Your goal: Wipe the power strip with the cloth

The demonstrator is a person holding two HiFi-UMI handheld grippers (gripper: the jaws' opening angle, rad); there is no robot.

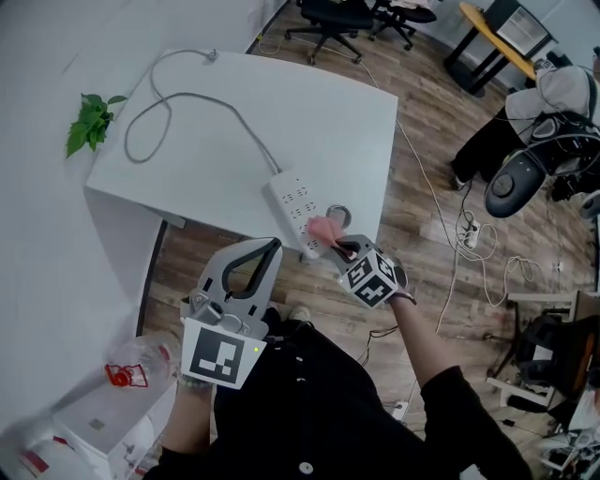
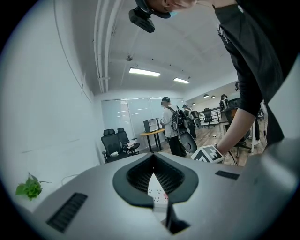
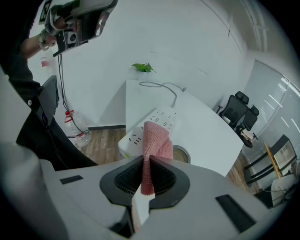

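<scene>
A white power strip [image 1: 296, 212] lies near the front edge of the white table [image 1: 234, 122], its grey cable looping back across the top. My right gripper [image 1: 339, 247] is shut on a pink cloth [image 1: 324, 230], which rests on the strip's near end. In the right gripper view the cloth [image 3: 157, 140] stands folded between the jaws of that gripper [image 3: 144, 161], over the strip [image 3: 152, 119]. My left gripper [image 1: 267, 249] hovers off the table's front edge, shut and holding nothing. Through the jaws of the left gripper [image 2: 153, 167] a piece of the strip [image 2: 157, 191] shows.
A round metal grommet [image 1: 337, 215] sits in the table beside the strip. A green plant sprig [image 1: 91, 122] lies at the table's left corner. On the floor are a plastic bottle [image 1: 134, 362] at left and loose cables [image 1: 471, 236] at right. Office chairs [image 1: 328, 19] stand beyond.
</scene>
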